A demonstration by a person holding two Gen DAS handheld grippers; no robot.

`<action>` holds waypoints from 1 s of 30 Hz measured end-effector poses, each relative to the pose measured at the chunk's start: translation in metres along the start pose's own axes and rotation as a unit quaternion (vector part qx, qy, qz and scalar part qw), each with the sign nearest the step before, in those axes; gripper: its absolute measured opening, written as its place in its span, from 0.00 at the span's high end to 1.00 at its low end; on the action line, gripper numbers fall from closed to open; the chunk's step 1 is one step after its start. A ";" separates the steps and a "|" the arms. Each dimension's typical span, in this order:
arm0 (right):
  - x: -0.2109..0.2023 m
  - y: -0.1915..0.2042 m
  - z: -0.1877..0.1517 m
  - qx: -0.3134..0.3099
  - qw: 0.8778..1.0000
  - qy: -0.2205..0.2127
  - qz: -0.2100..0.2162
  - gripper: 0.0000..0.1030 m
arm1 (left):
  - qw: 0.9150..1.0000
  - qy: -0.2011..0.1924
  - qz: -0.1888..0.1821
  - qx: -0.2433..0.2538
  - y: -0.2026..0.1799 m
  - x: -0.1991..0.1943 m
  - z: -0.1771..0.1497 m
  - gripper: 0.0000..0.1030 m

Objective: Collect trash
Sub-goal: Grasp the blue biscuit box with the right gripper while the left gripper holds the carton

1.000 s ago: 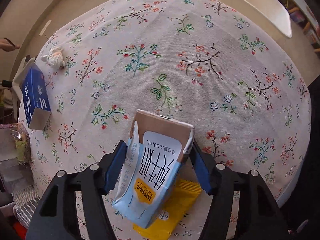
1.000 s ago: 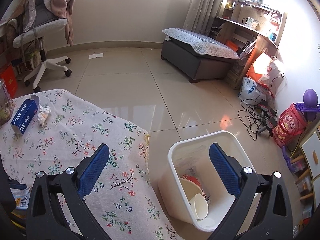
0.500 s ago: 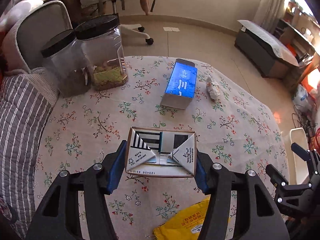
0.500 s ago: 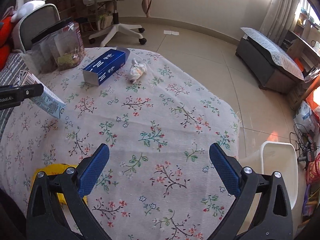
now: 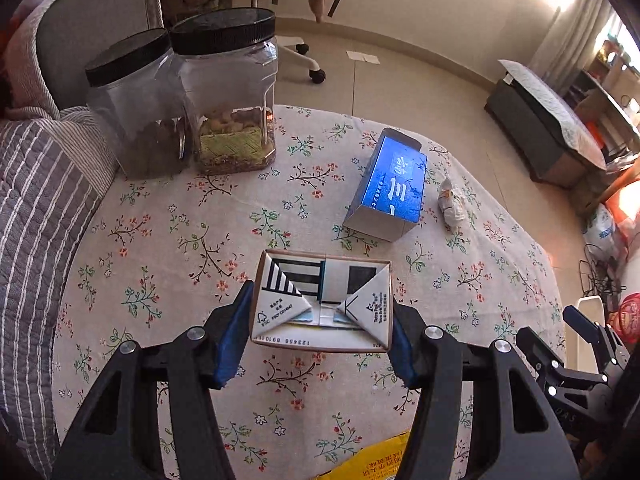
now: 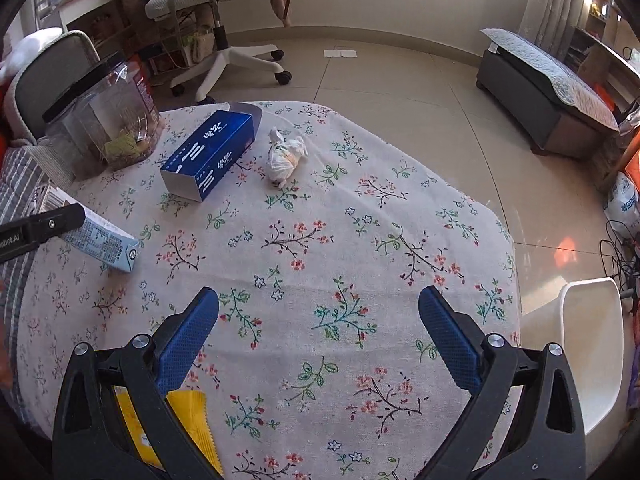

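Left gripper [image 5: 322, 344], black with blue pads, clamped from both sides on a small blue-and-white paper milk carton [image 5: 322, 304], folded white bottom flaps facing the camera; held clear above the round table's floral cloth [image 5: 180, 232]. From the right wrist view, same carton [image 6: 100, 242] seen tilted above the table's left edge, a black finger lying across it. Right gripper [image 6: 318, 332], also black with blue pads, spread wide with nothing between the pads, hanging over the near middle of the cloth [image 6: 360, 240].

Toward the far edge: long blue cardboard tissue box [image 5: 390, 192] lying flat, one end flap open. Just beside it on its right, not touching, a crumpled white tissue wad [image 5: 450, 204]; in the right wrist view the box [image 6: 210, 154] and the wad [image 6: 284, 158] again side by side. At the far left edge, two clear plastic jars with black screw lids [image 5: 180, 92] standing upright and touching, dry contents low inside each.

At the near edge, flat yellow plastic snack wrapper [image 6: 188, 428] with a serrated end, partly hidden behind the right gripper's left finger; a corner of it [image 5: 376, 460] at the bottom of the left wrist view.

On the floor off the table's right edge, white plastic bin [image 6: 592, 344]; contents hidden.
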State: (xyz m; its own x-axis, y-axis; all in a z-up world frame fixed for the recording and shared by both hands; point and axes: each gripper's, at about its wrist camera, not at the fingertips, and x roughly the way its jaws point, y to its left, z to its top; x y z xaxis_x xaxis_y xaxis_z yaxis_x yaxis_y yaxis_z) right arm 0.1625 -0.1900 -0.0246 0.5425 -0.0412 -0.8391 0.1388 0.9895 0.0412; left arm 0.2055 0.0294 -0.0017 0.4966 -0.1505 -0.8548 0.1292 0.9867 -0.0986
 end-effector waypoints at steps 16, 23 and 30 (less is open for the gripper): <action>0.111 0.098 0.110 0.056 0.994 0.096 -0.020 0.11 | 0.996 -0.076 0.026 -0.044 0.053 -0.052 0.018 0.44; 0.134 0.110 0.103 0.062 0.991 0.118 -0.005 0.45 | 0.995 -0.063 0.024 -0.070 0.065 -0.047 0.019 0.44; 0.096 0.113 0.086 0.027 0.998 0.057 0.005 0.50 | 0.995 -0.046 0.035 -0.085 0.068 -0.035 0.021 0.44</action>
State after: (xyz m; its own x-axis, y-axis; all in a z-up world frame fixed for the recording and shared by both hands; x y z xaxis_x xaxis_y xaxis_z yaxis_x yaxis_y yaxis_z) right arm 0.3018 -0.0944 -0.0534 0.4465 -0.0117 -0.8947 0.1795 0.9808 0.0768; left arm 0.2151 0.1006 0.0320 0.5765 -0.0781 -0.8133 -0.0516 0.9899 -0.1317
